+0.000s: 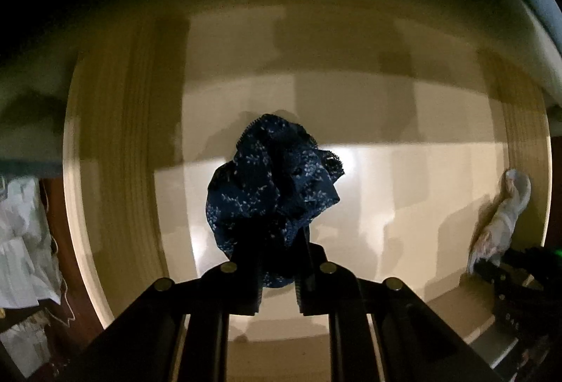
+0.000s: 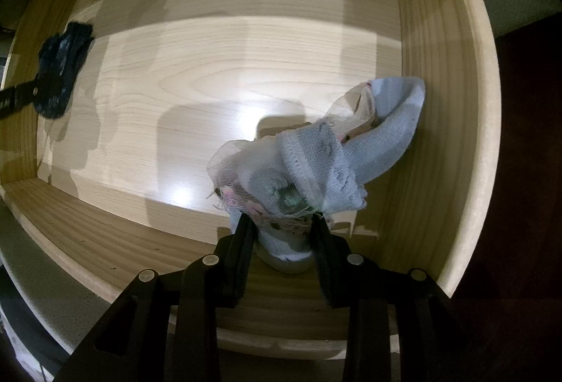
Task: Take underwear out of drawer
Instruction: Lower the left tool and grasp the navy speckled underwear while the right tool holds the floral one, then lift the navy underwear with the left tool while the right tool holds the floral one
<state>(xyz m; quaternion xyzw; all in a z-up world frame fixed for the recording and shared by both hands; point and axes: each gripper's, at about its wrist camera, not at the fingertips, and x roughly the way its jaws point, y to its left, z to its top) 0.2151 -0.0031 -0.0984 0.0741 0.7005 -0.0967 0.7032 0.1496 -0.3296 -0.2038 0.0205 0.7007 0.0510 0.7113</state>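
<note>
the left gripper (image 1: 277,262) points down into the drawer (image 1: 116,171), its jaws pinched tight on a bunched navy patterned underwear (image 1: 270,185) that is gathered up off the drawer floor near the left wall. toward the drawer's right wall, the right gripper (image 2: 282,231) is likewise clamped on a pale blue and white underwear (image 2: 316,157), frayed and partly sheer, with 1 loose end trailing toward that wall.

risks, as a judgement: each grip takes only a fold of soft cloth, so a quick lift could let it slip out, and the pale piece's trailing end or loose threads could drag on the drawer's right wall or rim.

the drawer is light grained wood, glossy, with glare and hard shadows on its bare floor. beyond the drawer's left side lie dim pale cloths (image 1: 24,241); the room is dark.
</note>
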